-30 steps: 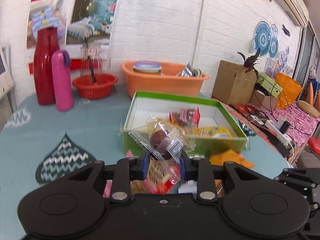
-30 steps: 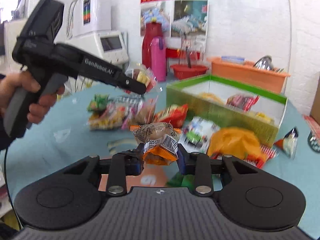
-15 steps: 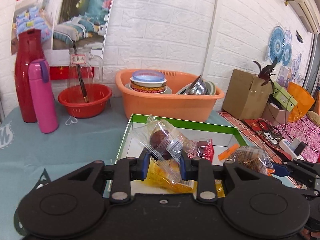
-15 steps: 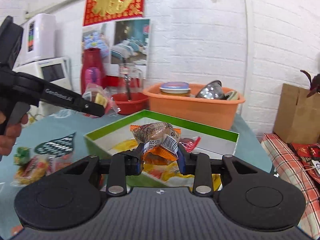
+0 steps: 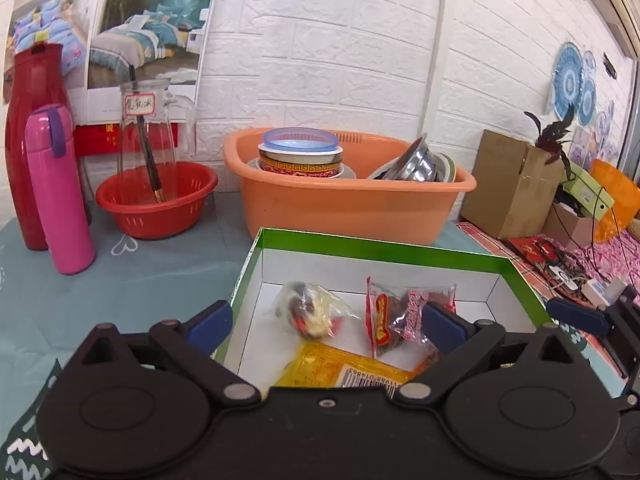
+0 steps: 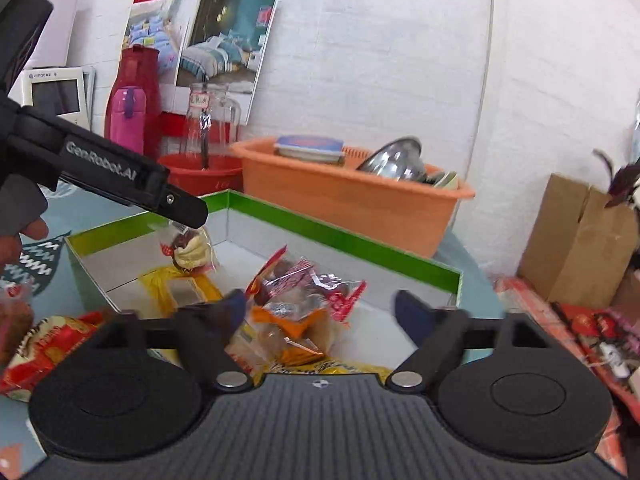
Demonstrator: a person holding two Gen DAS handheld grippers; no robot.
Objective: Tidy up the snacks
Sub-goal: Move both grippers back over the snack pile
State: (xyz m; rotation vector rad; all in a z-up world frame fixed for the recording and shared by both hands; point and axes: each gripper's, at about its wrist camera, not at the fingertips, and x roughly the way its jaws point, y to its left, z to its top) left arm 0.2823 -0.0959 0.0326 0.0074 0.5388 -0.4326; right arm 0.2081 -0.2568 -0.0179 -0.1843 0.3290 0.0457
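Both my tongs over the green-rimmed box, which sits on the table w/ blue cloth.

Left gripper: jaws have just been opening, now spread wide, nothing pinched. Clear-wrapped dark snack lies loose on the box floor toward its far-left corner, betw. the blue pads but untouched. Red packet just beside it; yellow packet by the near edge.

Right gripper: jaws have just been opening too, wide apart, empty. Orange-wrapped snack lies in the box in the pile w/ red packets, free of the pads.

Orange basin behind the box's far edge.
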